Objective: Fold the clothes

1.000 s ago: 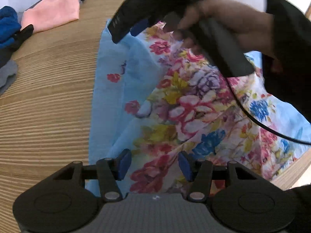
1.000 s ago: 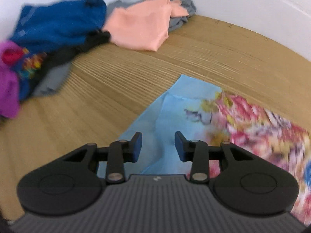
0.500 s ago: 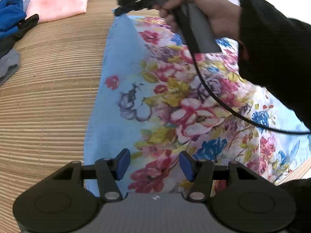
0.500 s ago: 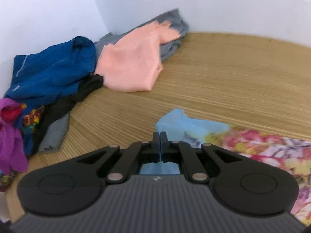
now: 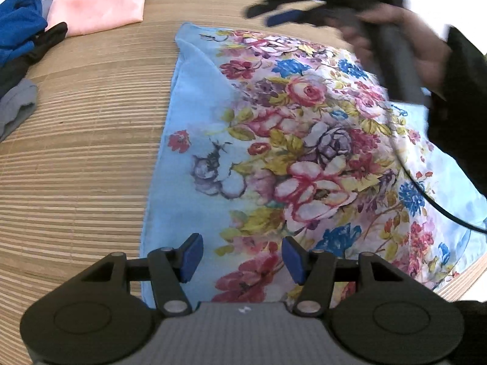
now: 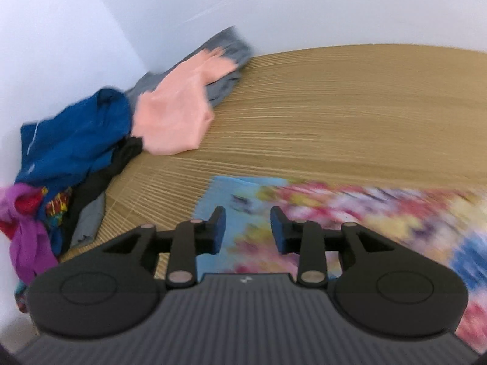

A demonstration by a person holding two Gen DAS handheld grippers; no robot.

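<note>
A light blue cloth with a large flower print (image 5: 298, 152) lies spread flat on the wooden table (image 5: 76, 152). My left gripper (image 5: 242, 257) is open and empty, low over the cloth's near edge. My right gripper (image 6: 248, 228) is open and empty, above the cloth's far left corner (image 6: 243, 194); in the left wrist view it shows blurred at the top right (image 5: 286, 15), held in a hand. The cloth is blurred in the right wrist view.
A pile of clothes lies in the far left corner against the white walls: a peach garment (image 6: 179, 115) on a grey one (image 6: 225, 57), a blue jacket (image 6: 76, 140), black, grey and purple pieces (image 6: 27, 243). The table's front edge (image 5: 456, 283) runs at the lower right.
My right gripper pinched the cloth's far corner, pulled it out flat, then opened and let go, lifting off. The folded-over flap is now laid out. My left gripper stayed open in place.
</note>
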